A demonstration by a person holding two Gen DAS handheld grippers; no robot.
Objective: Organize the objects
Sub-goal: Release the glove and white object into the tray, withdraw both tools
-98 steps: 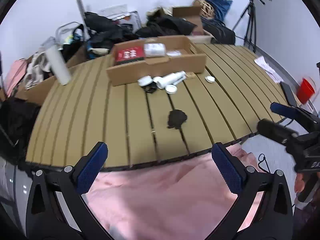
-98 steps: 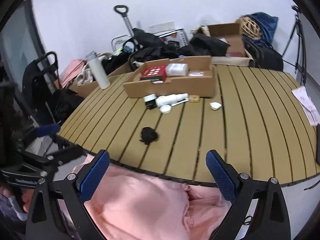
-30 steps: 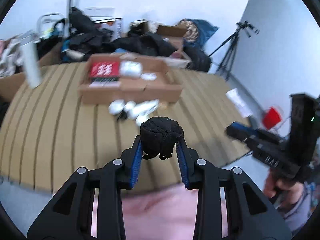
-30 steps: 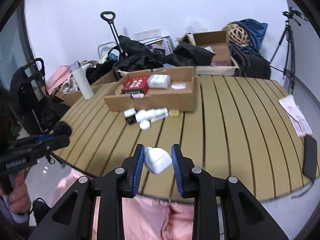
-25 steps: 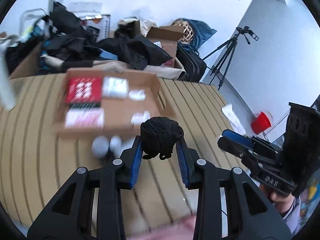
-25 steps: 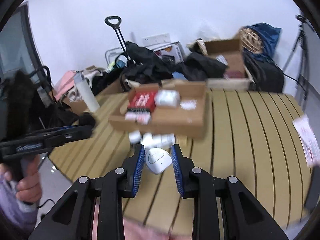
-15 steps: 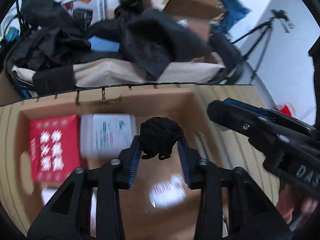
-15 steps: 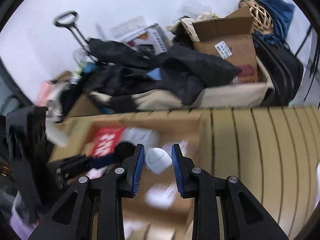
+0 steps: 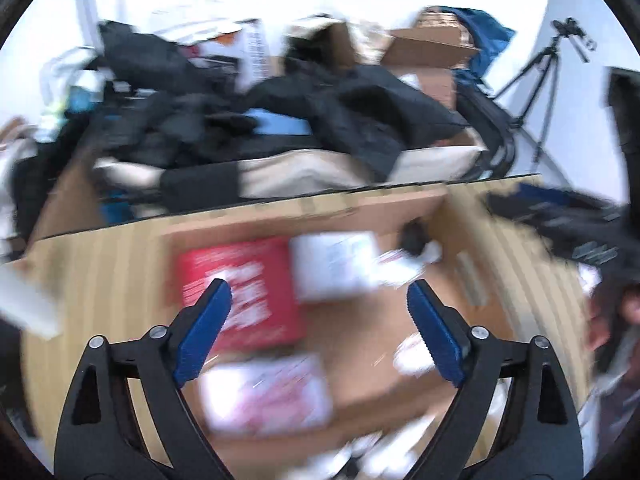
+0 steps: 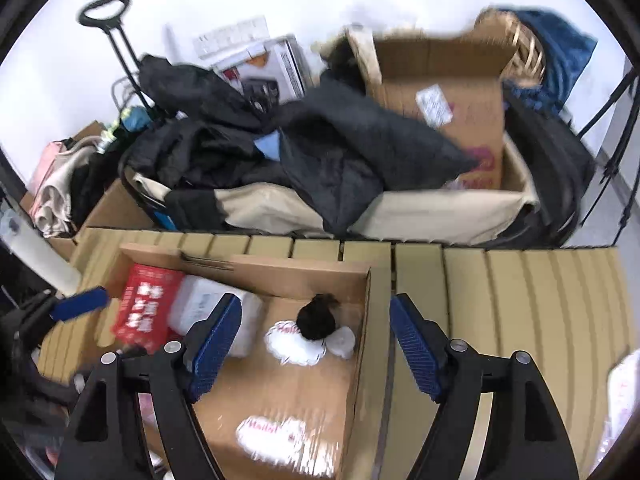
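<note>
Both grippers hover over an open cardboard box [image 10: 362,364] on the slatted wooden table. My right gripper [image 10: 315,344] is open and empty. Below it, in the box's far right corner, lie a black fuzzy ball [image 10: 317,318] and a small white round case [image 10: 341,341], touching each other. My left gripper [image 9: 318,334] is open and empty above the box [image 9: 404,206]; that view is blurred. The black ball [image 9: 414,236] and white case [image 9: 432,251] show there at the box's far right. The left gripper's blue finger shows at the left of the right wrist view [image 10: 80,303].
The box also holds a red packet [image 10: 146,306], a white container [image 10: 200,306] and white labelled packets [image 10: 288,438]. Behind the table lie dark clothes [image 10: 320,148], a beige bag and a large cardboard box [image 10: 440,92]. A tripod [image 9: 540,76] stands at the right.
Both grippers have opened over the box. The black ball and the white case left the fingers and now lie in the box's far right corner.
</note>
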